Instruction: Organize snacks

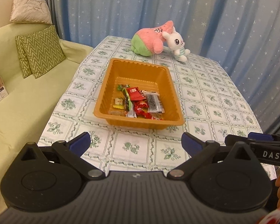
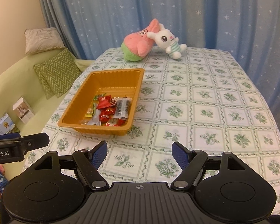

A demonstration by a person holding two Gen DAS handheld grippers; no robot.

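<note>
The counter [image 1: 205, 97] is covered with a white cloth printed in green floral squares. Behind it hangs a blue curtain [image 1: 158, 5] dotted with white stars, and to the left stands a pale green sofa [image 1: 18, 112] with zigzag-patterned cushions [image 1: 41, 50]. At the counter's far end a pink and green plush toy [image 1: 149, 41] lies against a white plush rabbit [image 1: 177, 44].

An orange tray [image 1: 138, 69] sits on the counter, its long axis running away from the cameras toward the plush toys. The snacks [image 1: 140, 102] lie heaped in its near end: red wrappers, a clear packet with dark contents, smaller yellow and green pieces. Their print is too small to read, and the near wall hides the lowest ones.

The left gripper [image 1: 135, 141] hangs over the near counter with its jaws spread wide and nothing between them. The right gripper [image 2: 140, 153] hangs likewise, jaws apart and empty. Each appears only at the edge of the other's view, cut off.
</note>
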